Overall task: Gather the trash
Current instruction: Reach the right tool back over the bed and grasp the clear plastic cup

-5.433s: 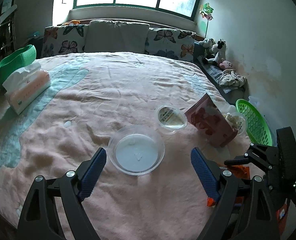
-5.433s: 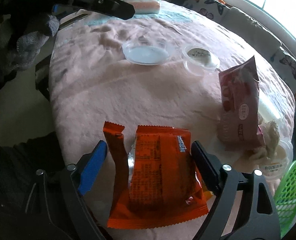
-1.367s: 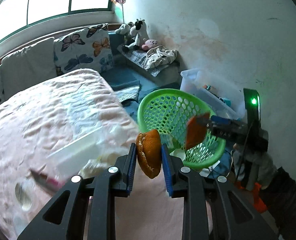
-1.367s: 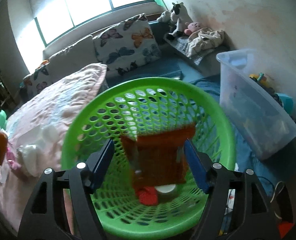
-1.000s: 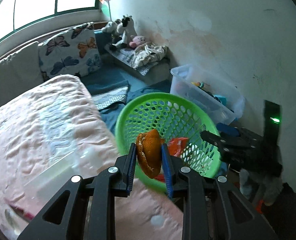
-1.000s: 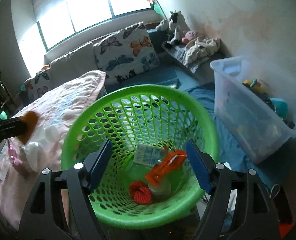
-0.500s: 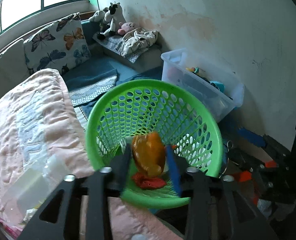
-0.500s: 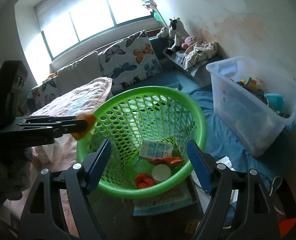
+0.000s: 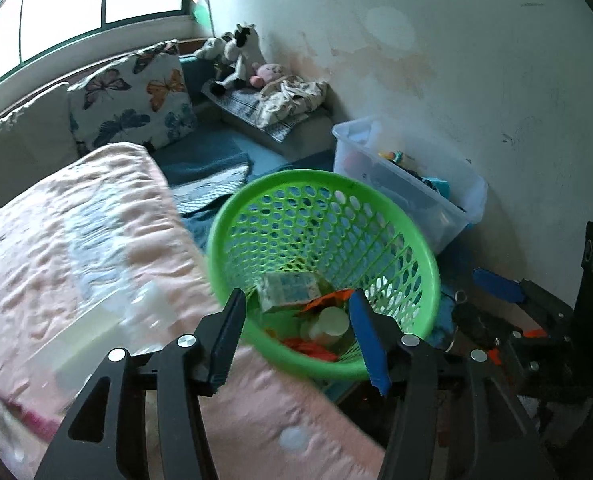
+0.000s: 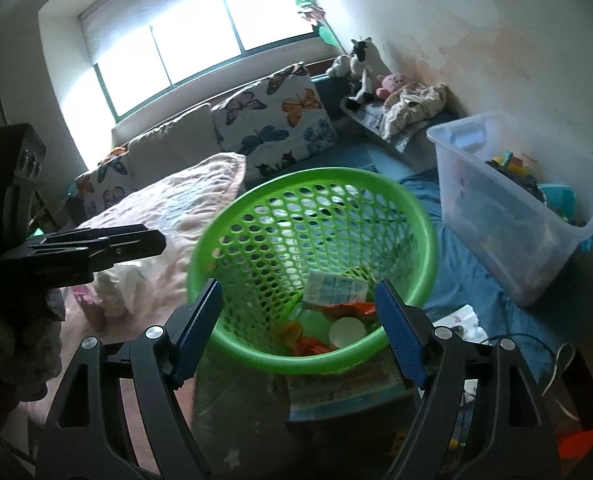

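Pink quilted cover (image 9: 96, 216) fills the left side of the left wrist view, spread over the table, with a blurred clear plastic container (image 9: 96, 320) lying on it near the edge. Just right of the table edge sits the green basket (image 9: 376, 200), a perforated plastic tub, tilted toward the camera. Left gripper (image 9: 296, 336) hangs over its near rim, fingers (image 9: 226, 334) spread wide, nothing between them. Inside the basket: a small printed carton (image 9: 288, 288), an orange wrapper (image 9: 328, 300), a pale round lid (image 9: 330, 322), and red-orange scraps (image 9: 308, 346) at the bottom. Further right, a clear storage bin (image 9: 448, 204) stands against the wall, holding mixed items. At far right the right gripper (image 9: 496, 284) shows from the side. In the right wrist view, the right gripper (image 10: 298, 330) frames the same green basket (image 10: 424, 240), its fingers (image 10: 396, 334) also spread and empty; the carton (image 10: 336, 286) and lid (image 10: 346, 332) lie inside.
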### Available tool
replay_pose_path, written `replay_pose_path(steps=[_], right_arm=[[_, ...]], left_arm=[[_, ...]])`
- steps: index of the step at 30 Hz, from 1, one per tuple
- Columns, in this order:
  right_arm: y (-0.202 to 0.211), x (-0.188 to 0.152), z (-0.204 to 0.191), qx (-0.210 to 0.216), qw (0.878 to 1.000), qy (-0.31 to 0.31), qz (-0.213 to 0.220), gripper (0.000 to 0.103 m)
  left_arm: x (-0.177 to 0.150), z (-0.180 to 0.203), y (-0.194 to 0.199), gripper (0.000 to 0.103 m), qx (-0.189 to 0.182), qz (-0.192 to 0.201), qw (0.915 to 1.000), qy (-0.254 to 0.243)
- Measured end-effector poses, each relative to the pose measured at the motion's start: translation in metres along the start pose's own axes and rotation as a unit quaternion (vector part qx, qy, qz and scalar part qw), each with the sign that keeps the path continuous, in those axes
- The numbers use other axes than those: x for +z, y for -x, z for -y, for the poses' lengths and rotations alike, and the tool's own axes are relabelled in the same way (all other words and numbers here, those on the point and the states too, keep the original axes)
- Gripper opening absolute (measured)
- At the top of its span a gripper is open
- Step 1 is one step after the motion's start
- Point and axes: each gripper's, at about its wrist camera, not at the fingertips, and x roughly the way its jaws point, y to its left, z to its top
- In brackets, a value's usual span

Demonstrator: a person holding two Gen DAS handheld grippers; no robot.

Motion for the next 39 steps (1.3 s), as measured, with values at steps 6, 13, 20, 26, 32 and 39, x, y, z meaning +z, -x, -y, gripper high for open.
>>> replay_pose_path(steps=[6, 13, 20, 26, 32, 39], right_arm=[[0.0, -0.003, -0.026, 0.02, 1.0, 0.017, -0.007, 0.078], [-0.003, -0.004, -0.064, 0.048, 0.998, 0.047, -0.012, 0.078], [-0.013, -0.003, -0.102, 0.074, 0.994, 0.078, -0.021, 0.078], [-0.022, -0.002, -0.134, 0.099, 0.989, 0.106, -0.028, 0.078], [-0.033, -0.004, -0.17, 0.12, 0.981, 0.144, -0.038, 0.078], [-0.053, -0.003, -0.183, 0.12, 0.981, 0.145, -0.051, 0.078]], left_arm=[[-0.024, -0.02, 0.039, 0.057, 0.02, 0.024, 0.9993, 0.02], [-0.056, -0.052, 0.077, 0.063, 0.055, 0.041, 0.9964, 0.05], [-0.093, -0.089, 0.114, 0.066, 0.096, 0.054, 0.9899, 0.089], [-0.122, -0.118, 0.137, 0.068, 0.126, 0.056, 0.9828, 0.123], [-0.15, -0.148, 0.157, 0.069, 0.148, 0.058, 0.974, 0.161], [-0.174, -0.169, 0.169, 0.069, 0.162, 0.057, 0.9657, 0.195]])
